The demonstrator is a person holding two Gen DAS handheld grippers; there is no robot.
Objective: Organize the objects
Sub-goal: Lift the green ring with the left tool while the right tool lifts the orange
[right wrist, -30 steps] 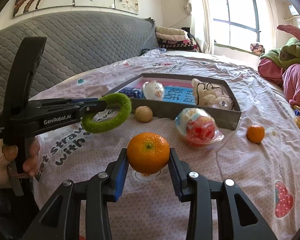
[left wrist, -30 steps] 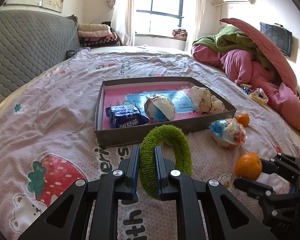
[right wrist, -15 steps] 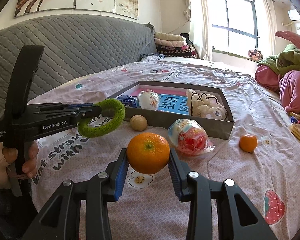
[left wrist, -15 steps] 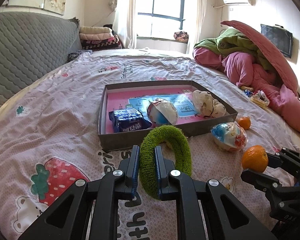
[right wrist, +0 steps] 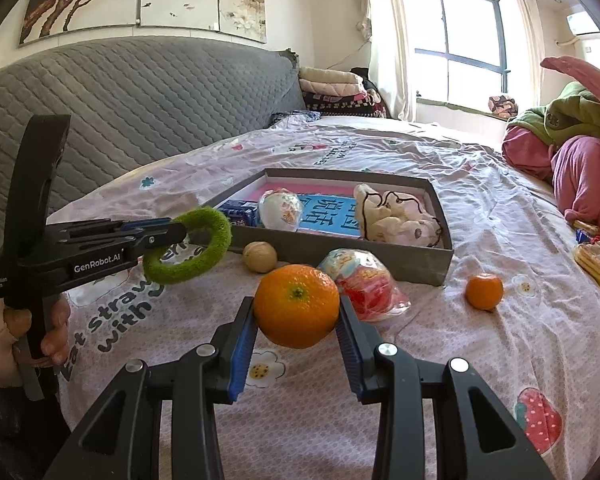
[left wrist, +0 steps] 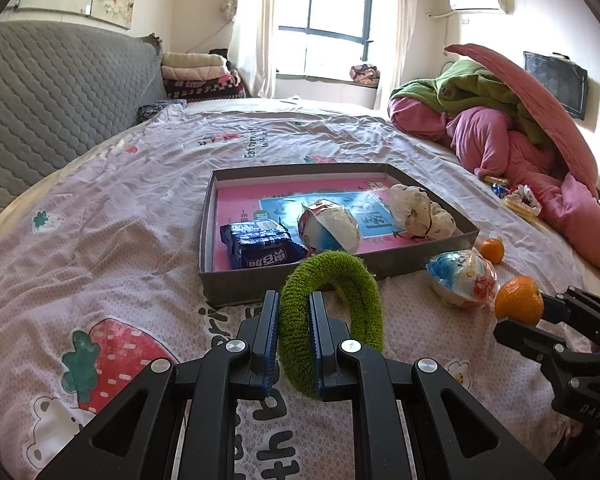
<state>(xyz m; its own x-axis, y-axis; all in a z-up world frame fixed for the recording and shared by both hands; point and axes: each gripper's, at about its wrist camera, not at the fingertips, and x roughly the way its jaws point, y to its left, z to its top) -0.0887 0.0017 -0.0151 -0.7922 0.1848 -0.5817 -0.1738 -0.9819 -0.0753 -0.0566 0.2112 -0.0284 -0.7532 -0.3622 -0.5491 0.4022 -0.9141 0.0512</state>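
I am holding two things above the bed [left wrist: 100, 240] at this moment. My left tongs [left wrist: 294, 332] are closing tightly on the green fuzzy ring [left wrist: 332, 304], which is hanging just near the front wall of the grey tray [left wrist: 236, 288]. My right tongs [right wrist: 296, 320] are gripping the big orange [right wrist: 297, 305] between the blue pads, in the air, on the near side of the tray and to its right.

Inside the tray some things are lying already: a blue snack packet [left wrist: 260, 246] at the near left, a round wrapped snack [left wrist: 328, 226] in the middle, and a white plush toy [left wrist: 420, 210] at the far right. So I am judging that part of the tidying is done.

Outside, on the bedsheet, I am seeing a second wrapped snack [right wrist: 360, 280] just beside the tray's near wall, a walnut [right wrist: 260, 256] to its left, and a small orange [right wrist: 484, 291] further right. These three are waiting for me, I think, after the ring and the big orange are going into the tray. More wrappers [left wrist: 516, 200] are lying near the pink blankets [left wrist: 540, 168]; if they belong to the task, I cannot tell.
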